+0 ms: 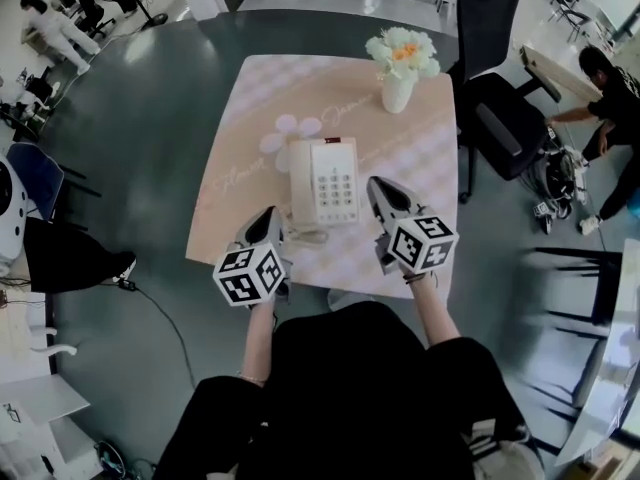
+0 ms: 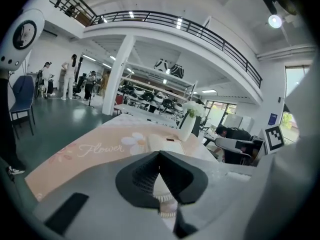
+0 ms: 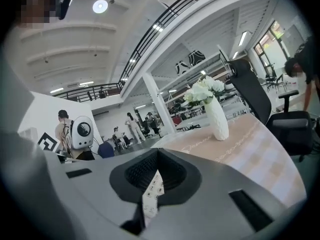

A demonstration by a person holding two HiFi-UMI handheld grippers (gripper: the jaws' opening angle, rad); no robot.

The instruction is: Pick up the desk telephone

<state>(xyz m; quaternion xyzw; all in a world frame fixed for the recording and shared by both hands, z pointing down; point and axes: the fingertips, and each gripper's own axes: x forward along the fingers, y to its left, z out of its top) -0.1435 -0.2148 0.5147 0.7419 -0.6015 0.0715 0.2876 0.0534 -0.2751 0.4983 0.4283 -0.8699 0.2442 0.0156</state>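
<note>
Both closed, empty: left claw (image 1: 271,212), right claw (image 1: 375,182) | desk telephone (image 1: 325,180) whole only in head view

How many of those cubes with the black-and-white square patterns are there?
2. The left cube rides on the left gripper, left of the desk telephone. The right cube rides on the right gripper, on the telephone's right. No others show.
</note>
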